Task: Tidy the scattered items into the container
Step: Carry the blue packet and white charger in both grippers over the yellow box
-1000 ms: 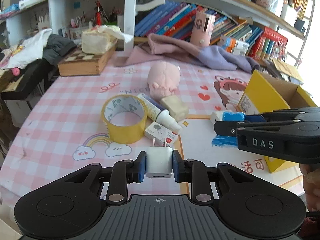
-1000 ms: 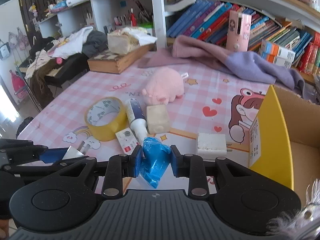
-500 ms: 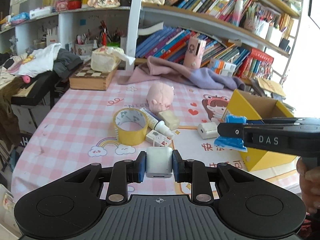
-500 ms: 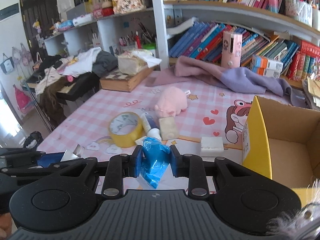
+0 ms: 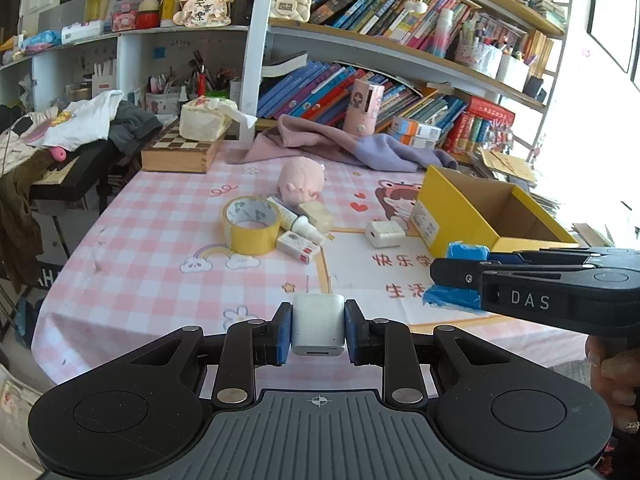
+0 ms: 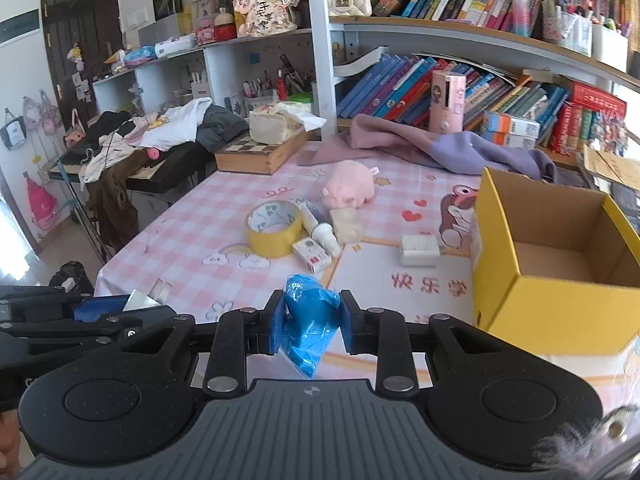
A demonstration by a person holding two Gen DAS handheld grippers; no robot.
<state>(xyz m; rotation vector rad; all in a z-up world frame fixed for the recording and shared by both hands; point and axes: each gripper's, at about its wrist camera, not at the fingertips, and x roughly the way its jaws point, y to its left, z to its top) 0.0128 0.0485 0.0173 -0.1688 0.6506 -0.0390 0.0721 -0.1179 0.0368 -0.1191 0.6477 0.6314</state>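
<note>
Your left gripper (image 5: pixel 318 330) is squeezed tight on the white charger plug (image 5: pixel 318 324), prongs pointing away from you. Your right gripper (image 6: pixel 307 322) is squeezed tight on the crumpled blue packet (image 6: pixel 306 326). Both are held up off the pink checked table (image 5: pixel 160 248), near its front edge, so they can be carried over. The yellow cardboard box (image 6: pixel 536 300) sits open on the right, looking empty, with clear air above it. Tape roll (image 5: pixel 251 225), glue bottle (image 5: pixel 298 222) and pink plush pig (image 5: pixel 301 180) lie well apart from the box.

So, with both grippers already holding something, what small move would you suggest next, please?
Probably carry the right gripper, shut on the crumpled blue plastic packet, over the open yellow cardboard box, which looks empty and lies to its right.
</note>
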